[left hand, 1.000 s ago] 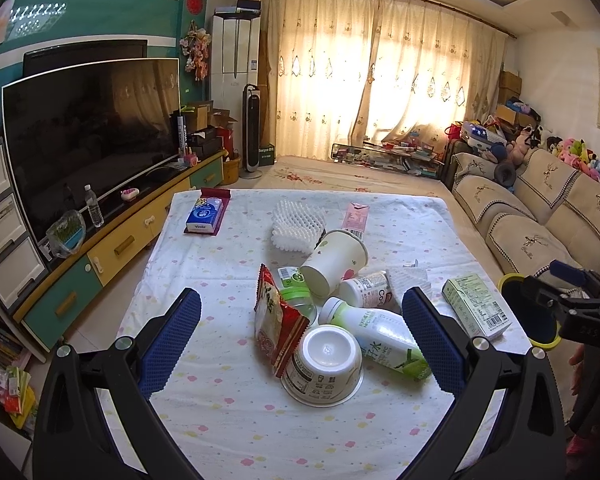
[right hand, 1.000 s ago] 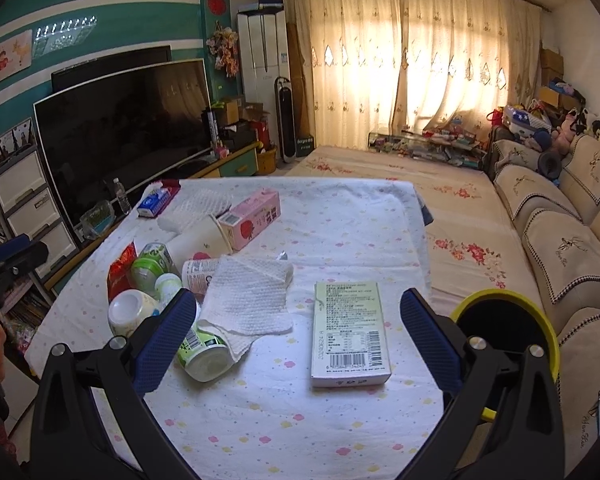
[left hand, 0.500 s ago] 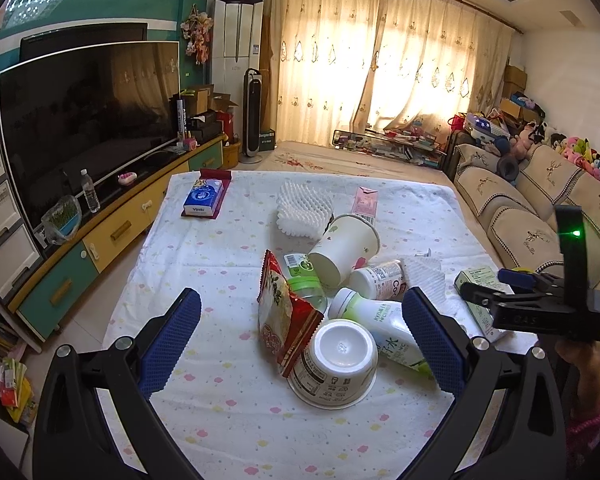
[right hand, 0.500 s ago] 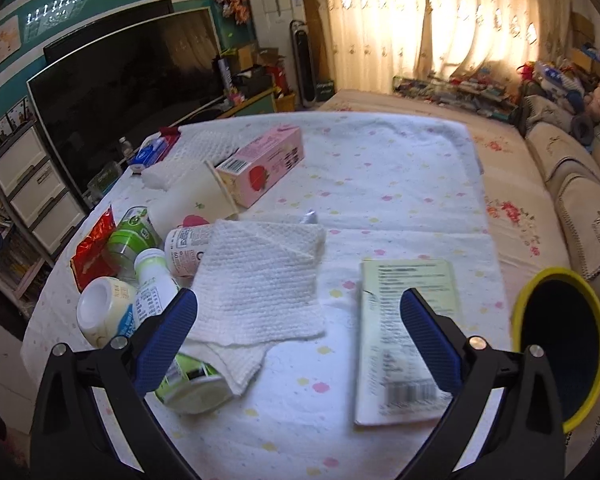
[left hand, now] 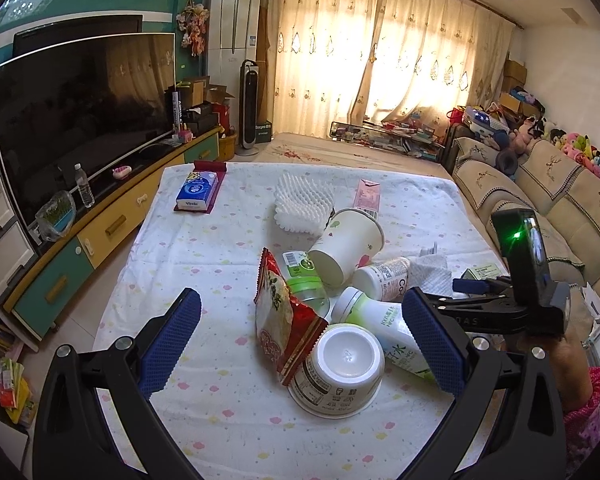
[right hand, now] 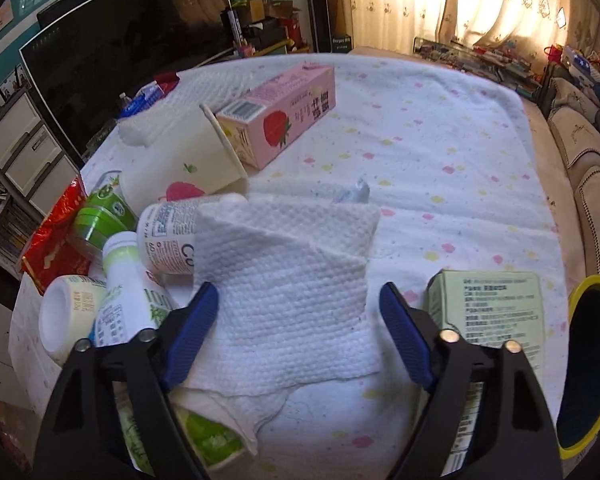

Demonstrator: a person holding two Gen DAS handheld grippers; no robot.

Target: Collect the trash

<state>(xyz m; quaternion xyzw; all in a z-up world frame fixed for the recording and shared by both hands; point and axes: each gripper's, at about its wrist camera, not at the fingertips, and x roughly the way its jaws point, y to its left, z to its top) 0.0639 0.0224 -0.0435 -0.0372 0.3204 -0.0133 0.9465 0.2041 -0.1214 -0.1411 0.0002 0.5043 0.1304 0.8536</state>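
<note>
1. Over the paper towel [right hand: 288, 300] on the worktop [right hand: 420, 152], our right hand-held gripper [right hand: 298, 330] straddles it; its jaws have just been closing, not yet pinching.
2. Left of the towel, our left hand-held gripper [left hand: 300, 344] gapes wide, empty.

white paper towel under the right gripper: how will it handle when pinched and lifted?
Probably floppy: the paper towel lies creased, draped over a bottle, so it should sag from whichever edge is pinched. Likely very light; lifting may not disturb the bottles. The right gripper, whose fingers have just been closing, straddles it without pressing, so expect it to bunch.
</note>
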